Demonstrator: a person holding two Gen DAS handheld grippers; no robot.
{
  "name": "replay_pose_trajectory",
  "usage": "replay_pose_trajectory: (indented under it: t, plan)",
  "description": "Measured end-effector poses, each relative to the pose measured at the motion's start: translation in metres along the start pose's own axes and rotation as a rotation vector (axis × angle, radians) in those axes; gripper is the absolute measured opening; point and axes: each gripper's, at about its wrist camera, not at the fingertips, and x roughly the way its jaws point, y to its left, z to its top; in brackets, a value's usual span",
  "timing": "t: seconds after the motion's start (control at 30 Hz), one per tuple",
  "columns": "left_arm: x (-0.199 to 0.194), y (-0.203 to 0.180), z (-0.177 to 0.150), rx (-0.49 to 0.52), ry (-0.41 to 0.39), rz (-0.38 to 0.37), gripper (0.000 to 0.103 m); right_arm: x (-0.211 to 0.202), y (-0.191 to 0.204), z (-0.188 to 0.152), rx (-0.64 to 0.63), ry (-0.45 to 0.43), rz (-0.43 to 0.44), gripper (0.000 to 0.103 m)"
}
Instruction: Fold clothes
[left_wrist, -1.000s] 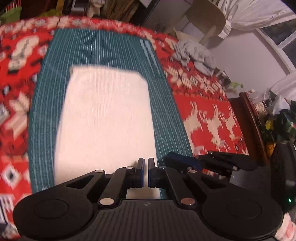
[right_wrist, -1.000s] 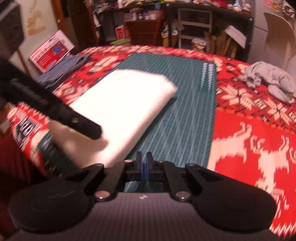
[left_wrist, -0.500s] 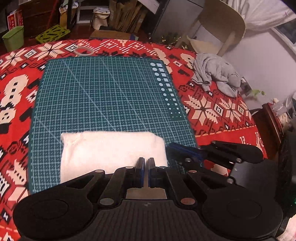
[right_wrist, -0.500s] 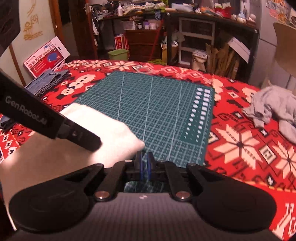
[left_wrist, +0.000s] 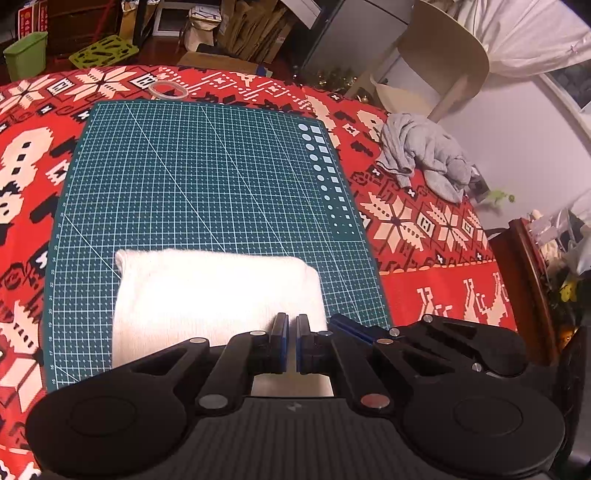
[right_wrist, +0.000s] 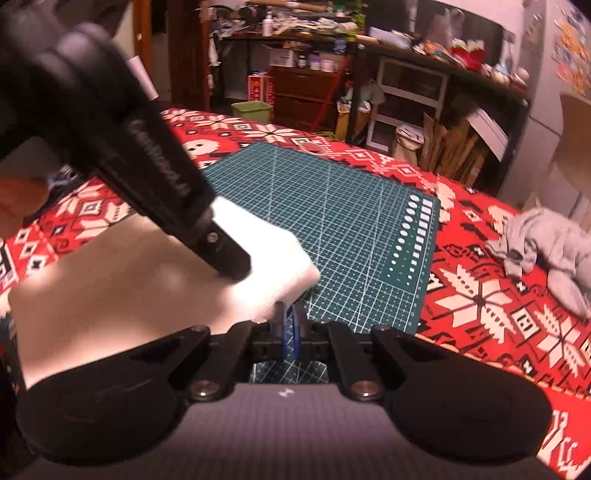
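Observation:
A white garment (left_wrist: 214, 291) lies folded into a short band across the near end of the green cutting mat (left_wrist: 207, 177). My left gripper (left_wrist: 291, 325) points down onto the garment near its right edge, shut, with white cloth showing in the thin slit between its pads. In the right wrist view the left gripper (right_wrist: 232, 266) presses its tip into the white garment (right_wrist: 129, 288). My right gripper (right_wrist: 289, 312) is shut at the garment's near right corner, the cloth's edge caught at its fingertips. The right gripper (left_wrist: 347, 326) sits just right of the left one.
A red patterned tablecloth (left_wrist: 424, 221) covers the table under the mat. A crumpled grey garment (left_wrist: 424, 158) lies at the far right. A tape roll (left_wrist: 168, 88) sits beyond the mat's far edge. A chair (left_wrist: 436, 62) and cluttered shelves (right_wrist: 406, 74) stand behind the table.
The white garment stretched far up the mat a second ago; now it is folded short at the near end. Both grippers drew back toward the near edge with the cloth at their tips.

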Motion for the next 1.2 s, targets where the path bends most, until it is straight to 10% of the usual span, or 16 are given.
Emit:
replay_pose_trajectory:
  t: [1.2]
  plan:
    - [-0.016,-0.008,-0.053,0.016,0.055,-0.044,0.002,-0.035,0.023,-0.023,0.023,0.029,0.061,0.008]
